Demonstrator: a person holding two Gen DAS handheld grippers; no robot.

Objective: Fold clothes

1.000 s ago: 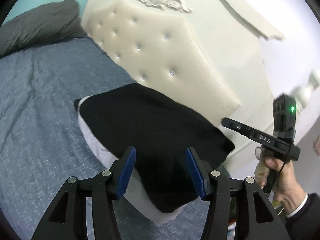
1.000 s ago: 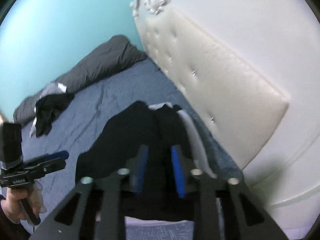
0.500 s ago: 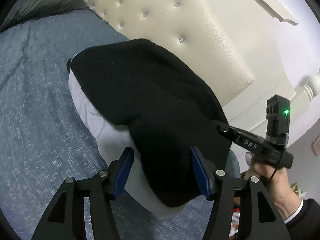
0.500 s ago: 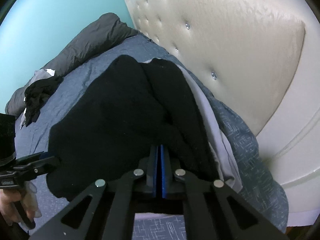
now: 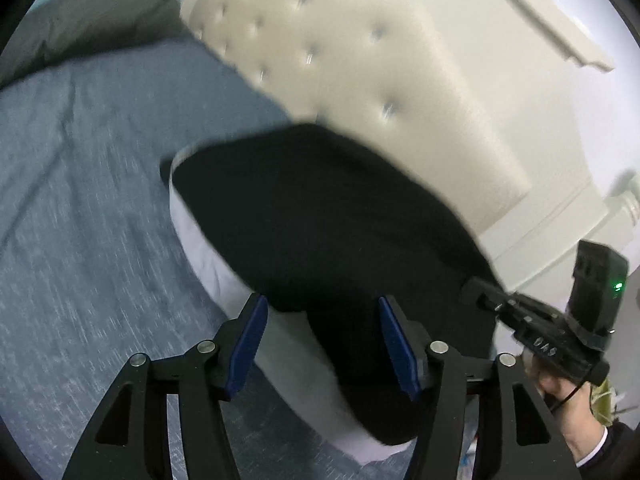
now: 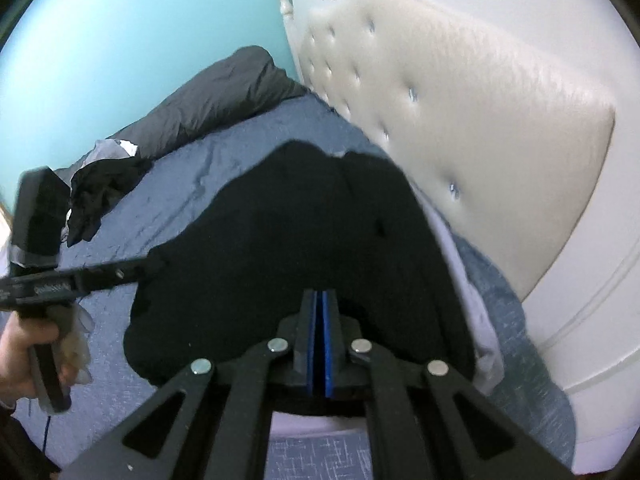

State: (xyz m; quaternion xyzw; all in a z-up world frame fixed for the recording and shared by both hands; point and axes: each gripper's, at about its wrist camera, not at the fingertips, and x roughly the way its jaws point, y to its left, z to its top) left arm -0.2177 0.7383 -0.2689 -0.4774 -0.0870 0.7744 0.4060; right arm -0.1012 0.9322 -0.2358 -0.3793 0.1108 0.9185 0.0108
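Black cloth dominates both views: a dark garment (image 6: 304, 240) lies on a pale one (image 5: 208, 256) on the blue bed (image 5: 80, 184), beside the tufted headboard (image 6: 440, 92). The right gripper (image 6: 319, 312) has its blue pads pressed together at the garment's near hem, apparently pinching the fabric, though the fold itself is hard to make out. The left gripper (image 5: 320, 332) stands about half open with nothing clamped; the garment's edge lies between its pads, at 12 o'clock from them. In the right view the garment's long axis runs from 6 toward 12 o'clock. Judging by this, the left hand is the one free to take the hem next.
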